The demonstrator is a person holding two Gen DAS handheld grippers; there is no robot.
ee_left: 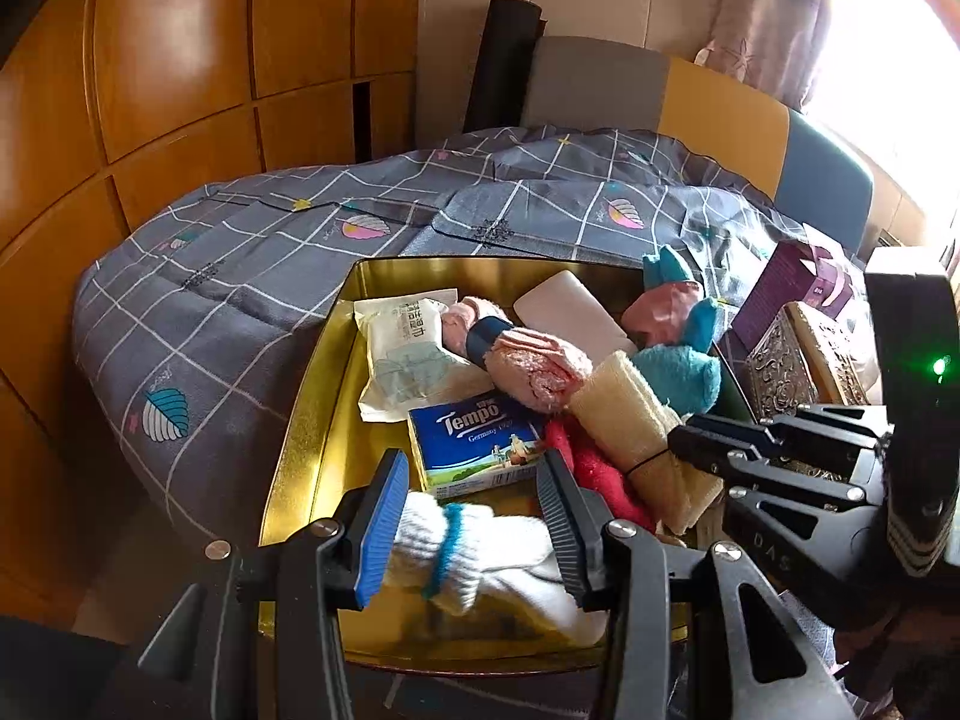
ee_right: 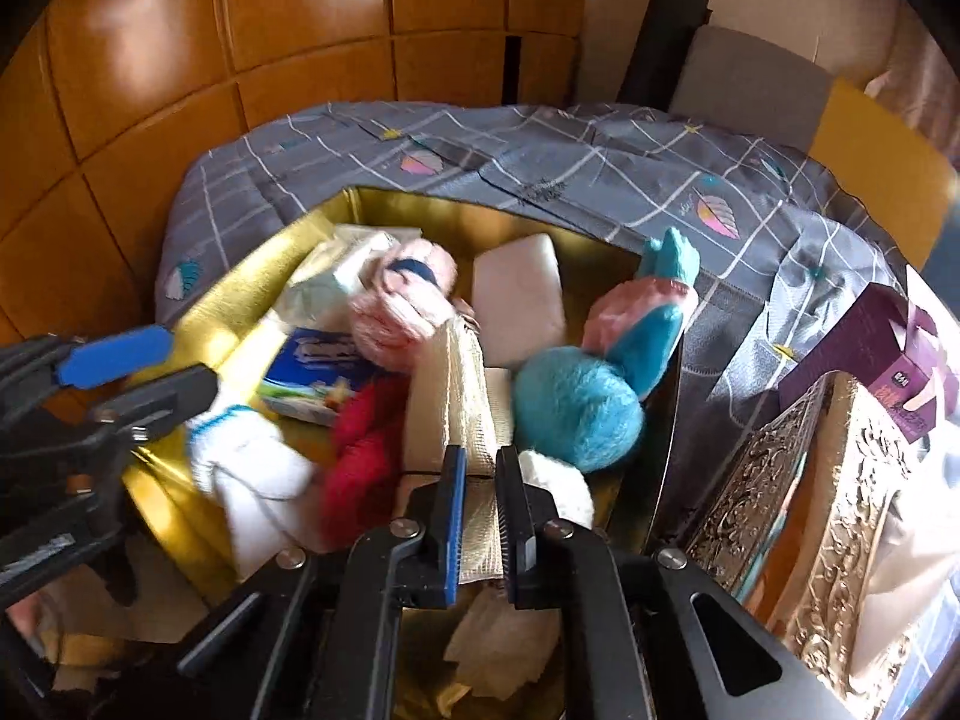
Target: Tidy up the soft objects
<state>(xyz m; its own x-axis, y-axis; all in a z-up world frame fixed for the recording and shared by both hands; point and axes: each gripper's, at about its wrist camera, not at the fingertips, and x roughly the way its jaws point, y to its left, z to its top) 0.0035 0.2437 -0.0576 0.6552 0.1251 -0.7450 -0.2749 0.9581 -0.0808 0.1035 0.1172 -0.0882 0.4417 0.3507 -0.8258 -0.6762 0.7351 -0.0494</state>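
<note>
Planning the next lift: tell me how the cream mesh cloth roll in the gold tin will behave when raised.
The cream mesh cloth roll is probably light and floppy: woven fabric, bound by one thin band. The right claw pinches only its end, so the far end likely sags, perhaps dragging the red cloth.

One gold box point(ee_left: 312, 420) holds the soft things. In it are one white glove point(ee_left: 480, 552), one red cloth point(ee_right: 360, 450), one blue tissue pack point(ee_left: 474, 444), one white wipes pack point(ee_left: 402, 360), one pink roll point(ee_left: 534, 366), one white block point(ee_right: 519, 294) and one blue plush toy point(ee_right: 576, 408).
</note>
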